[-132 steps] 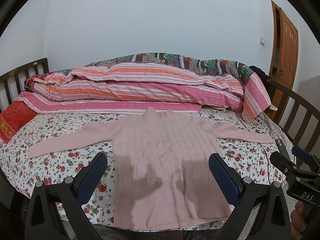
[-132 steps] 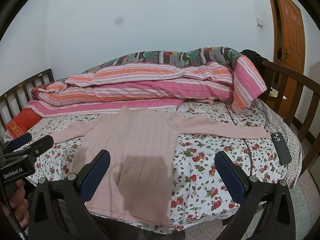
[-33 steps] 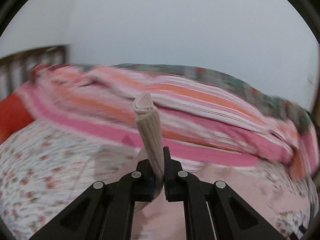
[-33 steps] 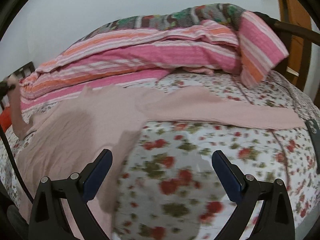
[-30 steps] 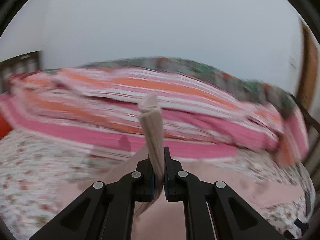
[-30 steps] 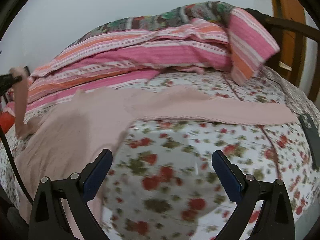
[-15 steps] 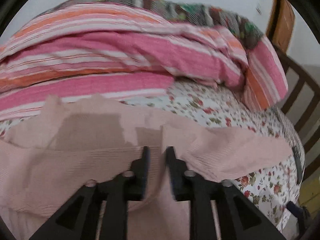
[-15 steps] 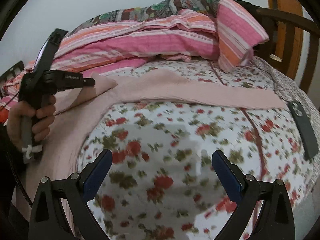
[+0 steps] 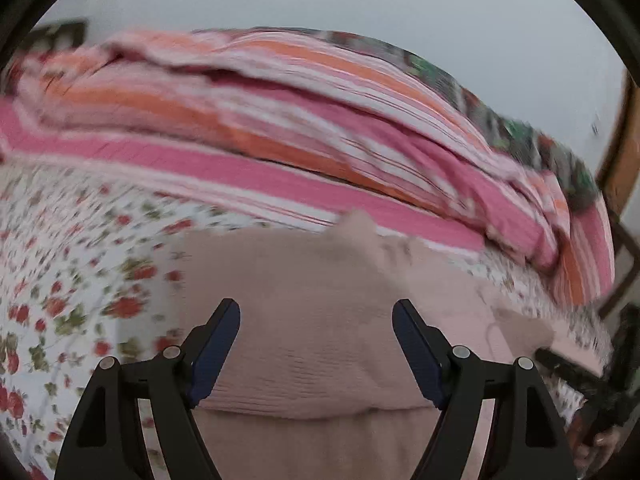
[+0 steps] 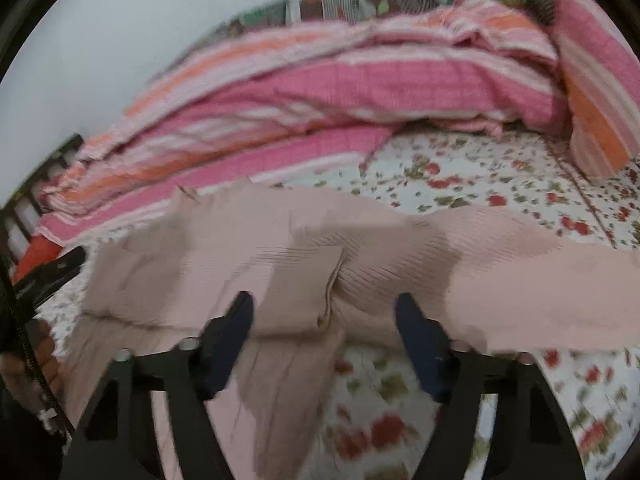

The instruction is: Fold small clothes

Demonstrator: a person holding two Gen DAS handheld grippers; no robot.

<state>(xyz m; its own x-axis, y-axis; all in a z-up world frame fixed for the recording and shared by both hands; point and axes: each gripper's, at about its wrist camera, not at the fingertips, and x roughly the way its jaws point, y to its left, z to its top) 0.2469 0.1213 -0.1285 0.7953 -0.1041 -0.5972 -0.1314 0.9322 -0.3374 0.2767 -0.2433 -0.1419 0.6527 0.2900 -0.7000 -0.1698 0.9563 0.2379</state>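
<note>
1. Here the left tongs (image 9: 316,354) are opening with nothing pressed between their blue pads; the pink ribbed sweater (image 9: 320,320) lies just beyond them on the floral bed sheet (image 9: 60,280).
2. The right tongs (image 10: 324,344) are closing about half-wide, with the folded-over left sleeve cuff (image 10: 300,292) and the sweater's side edge between the pads, which do not appear to press on cloth yet.
3. Risk, as I judge it: closing here could pinch the loose cuff along with the body layer, so lifting would drag the fresh sleeve fold open.
4. Risk: the right sleeve (image 10: 540,280) lies stretched out toward the bed's edge; a fast pull may bunch the knit, and the blur suggests both hands are moving quickly.
5. Against a second ago: the left tongs then stood clamped on the raised cuff; now the sleeve lies across the chest and they are empty. The right tongs were wide over bare sheet; now they are over the sweater.
</note>
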